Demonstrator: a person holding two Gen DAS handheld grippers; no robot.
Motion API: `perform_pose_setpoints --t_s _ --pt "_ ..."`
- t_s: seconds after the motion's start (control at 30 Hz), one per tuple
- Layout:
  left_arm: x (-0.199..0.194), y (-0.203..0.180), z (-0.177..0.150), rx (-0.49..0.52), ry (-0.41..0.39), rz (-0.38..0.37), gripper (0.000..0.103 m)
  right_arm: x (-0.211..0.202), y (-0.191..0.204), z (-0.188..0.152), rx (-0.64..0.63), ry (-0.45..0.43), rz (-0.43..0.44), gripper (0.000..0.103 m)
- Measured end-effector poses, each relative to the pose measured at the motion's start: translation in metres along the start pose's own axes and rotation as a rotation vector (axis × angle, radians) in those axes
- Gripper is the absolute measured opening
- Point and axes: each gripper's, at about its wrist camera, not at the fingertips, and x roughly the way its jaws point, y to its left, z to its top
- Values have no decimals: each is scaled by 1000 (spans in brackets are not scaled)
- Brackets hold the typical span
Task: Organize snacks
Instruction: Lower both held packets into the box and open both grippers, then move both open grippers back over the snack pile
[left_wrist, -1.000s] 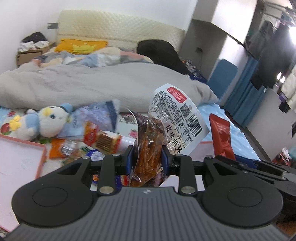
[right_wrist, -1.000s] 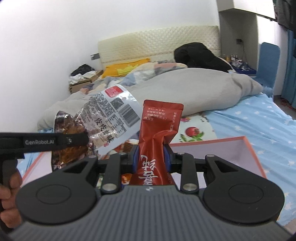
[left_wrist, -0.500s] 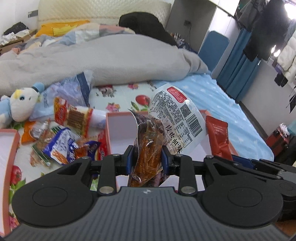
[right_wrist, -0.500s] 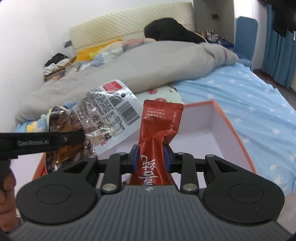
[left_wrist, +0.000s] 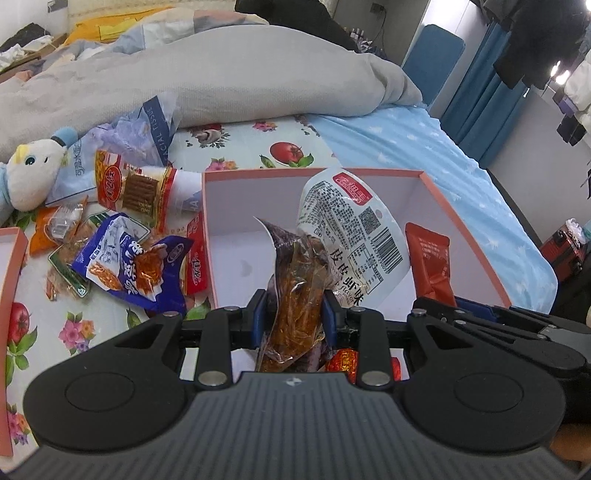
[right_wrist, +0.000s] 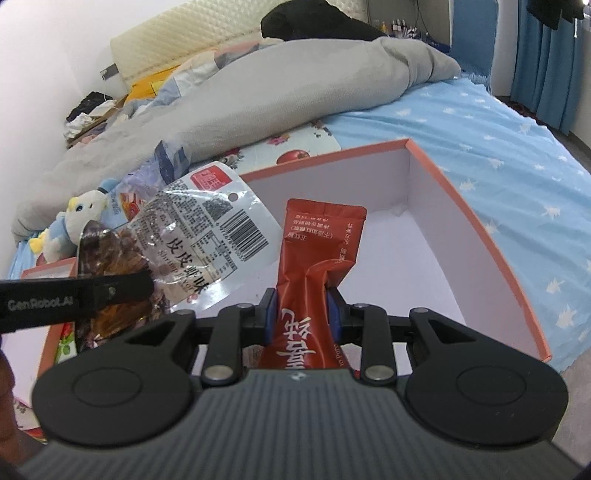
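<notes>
Messy bed setup, both grippers over the open box (left_wrist: 476, 229): left gripper (left_wrist: 293, 314) pinches the shrimp snack bag (left_wrist: 347, 236), right gripper (right_wrist: 301, 314) pinches the red sachet (right_wrist: 317, 258), and those floppy packets could snag each other on release.

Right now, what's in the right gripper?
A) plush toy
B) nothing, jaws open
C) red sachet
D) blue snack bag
C: in the right wrist view the right gripper is pinched on the red sachet, held above the open orange-rimmed box; the blue snack bag and plush toy lie on the bed outside the box.
</notes>
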Motion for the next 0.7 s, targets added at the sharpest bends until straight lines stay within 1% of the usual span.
perform_pose_setpoints --t_s 0.1,0.2,0.27,0.33,0.37,0.5,0.7 --pt "1 3 1 -5 6 -3 37 2 -1 -1 0 11 -2 34" --pt "-2 4 3 2 2 -3 53 3 -1 -4 6 23 -7 36" --pt "-6 3 3 14 -9 -2 53 1 -2 -4 18 21 -6 36" --pt "-12 3 5 12 -19 -16 53 -4 -2 -3 23 13 -2 43" --pt "-15 2 5 16 -23 -22 53 -7 -2 -2 27 5 -4 48" --pt "-36 -3 9 56 -57 -32 53 -24 0 3 31 -43 6 48" --pt "-78 -5 15 85 -139 -47 53 -58 12 14 34 -127 22 48"
